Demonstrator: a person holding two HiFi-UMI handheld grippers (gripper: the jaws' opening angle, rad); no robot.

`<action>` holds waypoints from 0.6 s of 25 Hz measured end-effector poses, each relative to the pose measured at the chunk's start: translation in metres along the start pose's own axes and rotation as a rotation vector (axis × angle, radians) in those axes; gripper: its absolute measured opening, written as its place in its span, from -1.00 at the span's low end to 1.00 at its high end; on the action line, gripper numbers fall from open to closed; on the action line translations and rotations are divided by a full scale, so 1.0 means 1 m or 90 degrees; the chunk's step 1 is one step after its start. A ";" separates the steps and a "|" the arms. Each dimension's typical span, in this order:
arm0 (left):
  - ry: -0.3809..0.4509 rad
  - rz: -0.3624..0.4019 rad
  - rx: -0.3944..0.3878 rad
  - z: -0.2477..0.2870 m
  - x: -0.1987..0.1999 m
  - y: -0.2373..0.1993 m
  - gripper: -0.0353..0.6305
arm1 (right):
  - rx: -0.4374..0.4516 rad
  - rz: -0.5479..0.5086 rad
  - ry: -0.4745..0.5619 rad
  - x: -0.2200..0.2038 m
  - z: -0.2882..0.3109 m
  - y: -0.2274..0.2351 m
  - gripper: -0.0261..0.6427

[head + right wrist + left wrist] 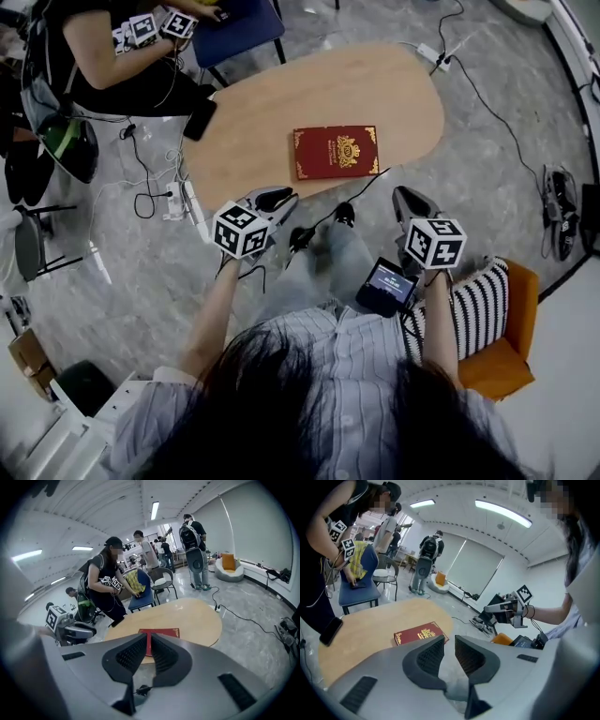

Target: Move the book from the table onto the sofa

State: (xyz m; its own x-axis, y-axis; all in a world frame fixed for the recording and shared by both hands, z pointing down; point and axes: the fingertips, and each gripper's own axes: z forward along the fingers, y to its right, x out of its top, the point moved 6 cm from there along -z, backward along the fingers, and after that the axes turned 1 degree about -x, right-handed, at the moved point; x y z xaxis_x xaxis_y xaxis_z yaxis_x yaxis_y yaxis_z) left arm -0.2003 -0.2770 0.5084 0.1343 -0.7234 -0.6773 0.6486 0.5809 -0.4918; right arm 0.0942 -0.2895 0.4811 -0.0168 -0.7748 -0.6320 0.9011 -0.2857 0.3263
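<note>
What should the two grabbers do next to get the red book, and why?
Probably open both sets of jaws: the left gripper and right gripper are shut and empty, while the book lies flat on the table, untouched.

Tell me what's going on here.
A person holds a hand-held gripper in each hand, just short of the table. The left hand-held gripper and the right hand-held gripper are both shut and empty. The red book lies flat on the table, untouched. The orange seat beside the person, probably the sofa, holds a striped cushion and no book.
</note>
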 end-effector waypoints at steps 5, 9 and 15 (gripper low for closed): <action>-0.013 -0.040 0.021 0.038 -0.006 -0.031 -0.64 | 0.011 0.029 -0.085 -0.021 0.057 0.042 -0.83; -0.028 -0.075 0.034 0.065 -0.019 -0.058 -0.63 | 0.017 0.008 -0.137 -0.039 0.094 0.068 -0.82; -0.103 -0.118 0.020 0.101 -0.052 -0.094 -0.33 | 0.102 0.067 -0.185 -0.059 0.150 0.089 -0.31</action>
State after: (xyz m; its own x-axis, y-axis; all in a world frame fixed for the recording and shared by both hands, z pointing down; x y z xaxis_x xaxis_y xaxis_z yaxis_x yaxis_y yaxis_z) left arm -0.1929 -0.3318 0.6454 0.1278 -0.8686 -0.4787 0.6959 0.4225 -0.5807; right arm 0.1104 -0.3545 0.6529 -0.0703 -0.9264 -0.3700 0.8249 -0.2625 0.5007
